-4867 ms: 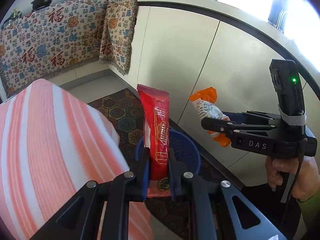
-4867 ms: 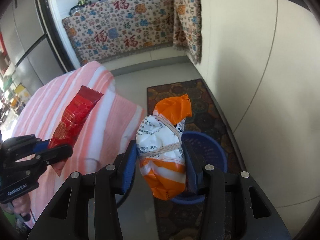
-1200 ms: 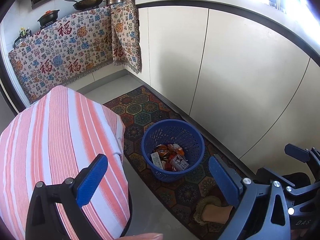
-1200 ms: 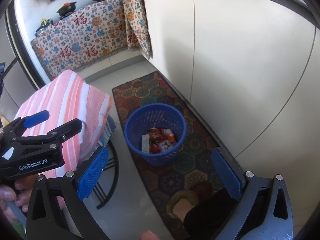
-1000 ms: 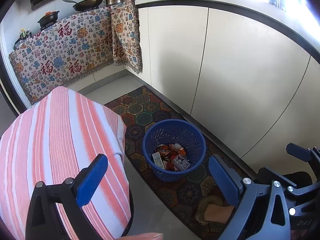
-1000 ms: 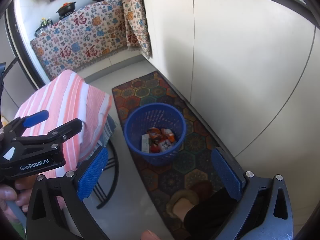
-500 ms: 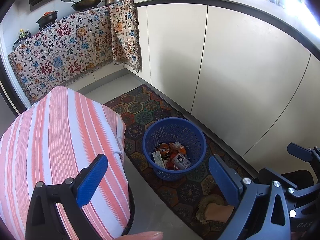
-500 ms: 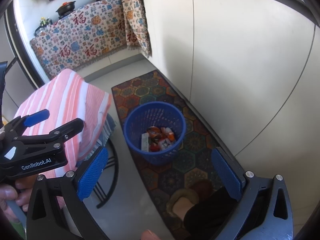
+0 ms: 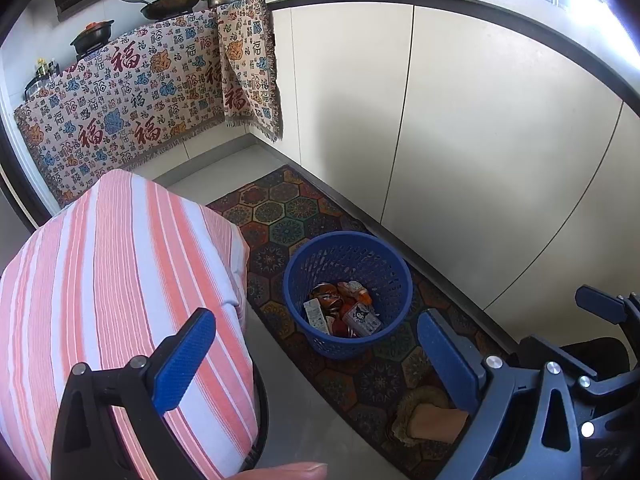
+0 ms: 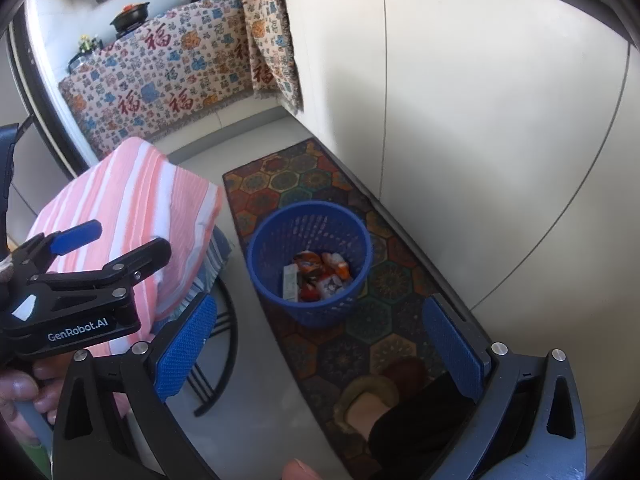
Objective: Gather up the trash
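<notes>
While both grippers' fingers (image 9: 184,356) gape empty, upright blue basket (image 9: 296,272) mouth-up, wrappers (image 9: 344,314) inside

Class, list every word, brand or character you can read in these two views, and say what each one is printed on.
"GenRobot.AI": on the left tongs, body seen from the right wrist.
"福": repeated in red on the patterned cloth.
Packets in the blue basket: print too small to read.
Right tongs: lettering cut off, unreadable.

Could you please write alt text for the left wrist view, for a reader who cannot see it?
A blue basket holding snack wrappers stands on a patterned rug beside pale cabinets, seen from above between the open, empty fingers of the left tool. A table under a pink-striped cloth fills the left, and the right tool shows at the lower right edge.
</notes>
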Available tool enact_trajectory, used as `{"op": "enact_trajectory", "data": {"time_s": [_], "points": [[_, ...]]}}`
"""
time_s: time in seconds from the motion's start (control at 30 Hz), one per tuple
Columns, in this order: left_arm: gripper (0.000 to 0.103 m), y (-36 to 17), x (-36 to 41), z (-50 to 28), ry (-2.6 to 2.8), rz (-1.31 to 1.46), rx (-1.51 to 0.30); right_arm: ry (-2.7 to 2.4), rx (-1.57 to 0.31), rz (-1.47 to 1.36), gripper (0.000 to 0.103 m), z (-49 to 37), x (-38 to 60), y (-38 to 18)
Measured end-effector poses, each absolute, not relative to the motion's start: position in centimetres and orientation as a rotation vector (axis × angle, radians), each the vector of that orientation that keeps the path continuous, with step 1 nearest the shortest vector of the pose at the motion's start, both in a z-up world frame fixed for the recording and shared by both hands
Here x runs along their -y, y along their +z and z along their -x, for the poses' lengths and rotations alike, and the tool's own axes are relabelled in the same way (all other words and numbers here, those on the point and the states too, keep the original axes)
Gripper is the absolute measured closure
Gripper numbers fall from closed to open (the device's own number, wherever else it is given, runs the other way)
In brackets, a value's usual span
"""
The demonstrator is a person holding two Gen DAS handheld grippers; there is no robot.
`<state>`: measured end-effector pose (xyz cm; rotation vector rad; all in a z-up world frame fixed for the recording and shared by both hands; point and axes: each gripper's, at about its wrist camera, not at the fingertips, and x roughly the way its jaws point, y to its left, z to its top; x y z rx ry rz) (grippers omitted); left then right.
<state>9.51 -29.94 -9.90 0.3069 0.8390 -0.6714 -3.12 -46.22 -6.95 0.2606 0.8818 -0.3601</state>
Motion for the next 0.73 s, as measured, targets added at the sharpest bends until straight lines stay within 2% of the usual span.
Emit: {"op": "enact_trajectory", "data": {"time_s": [0.73], "points": [[0.001, -9.80, 29.35, -9.33, -0.679, -0.284, -0.819, -0.378, -0.904, -0.277, 0.000, 2.99, 46.51, -7.32]]}}
